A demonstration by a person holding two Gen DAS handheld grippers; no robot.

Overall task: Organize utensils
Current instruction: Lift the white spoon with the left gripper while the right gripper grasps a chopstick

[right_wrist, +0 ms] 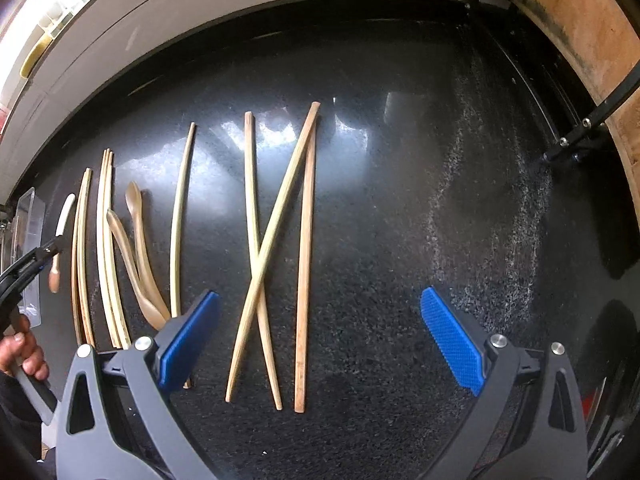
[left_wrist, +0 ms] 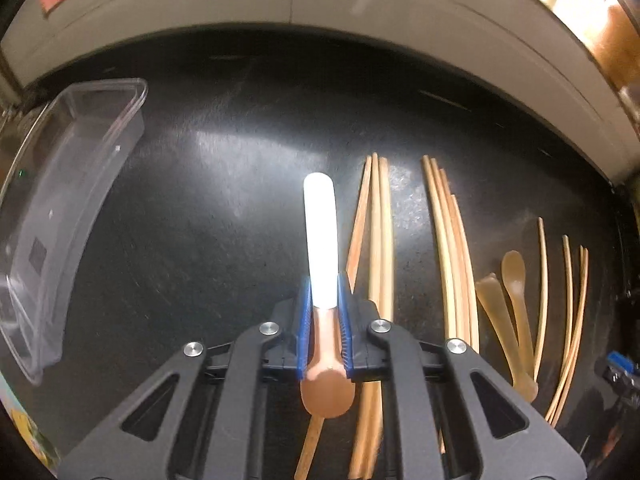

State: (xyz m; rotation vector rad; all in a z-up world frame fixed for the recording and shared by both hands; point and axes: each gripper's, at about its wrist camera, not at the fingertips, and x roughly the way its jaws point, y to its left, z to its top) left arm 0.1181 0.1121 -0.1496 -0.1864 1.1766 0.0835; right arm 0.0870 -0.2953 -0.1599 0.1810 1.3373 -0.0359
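Two tongs are in use. Left tongs: jaws drawn in tight on the neck of a spoon with a white handle. The spoon runs straight ahead along the fingers, handle tip pointing away and brown bowl lying back toward the tongs body. In the right wrist view the spoon appears clear of the bench, though its exact height cannot be told.

Right tongs: jaws spread wide and holding nothing, hovering above the bench and pointing steeply down.

Landmark: the crossed chopsticks. They lie on the bench between the right tongs' blue pads, long axes running roughly away from the tongs, with a third straight stick just beside them on the right. To the left of this group lie a single chopstick, two amber spoons, then further chopstick bundles, and past those the left tongs with the held spoon.

A clear plastic container sits on the bench well to the left of the held spoon, its long side roughly parallel to the spoon's axis. Judgement: the left tongs are the nearer to it, so the coming move is likely a leftward carry, with little turning needed to drop the spoon in lengthwise.
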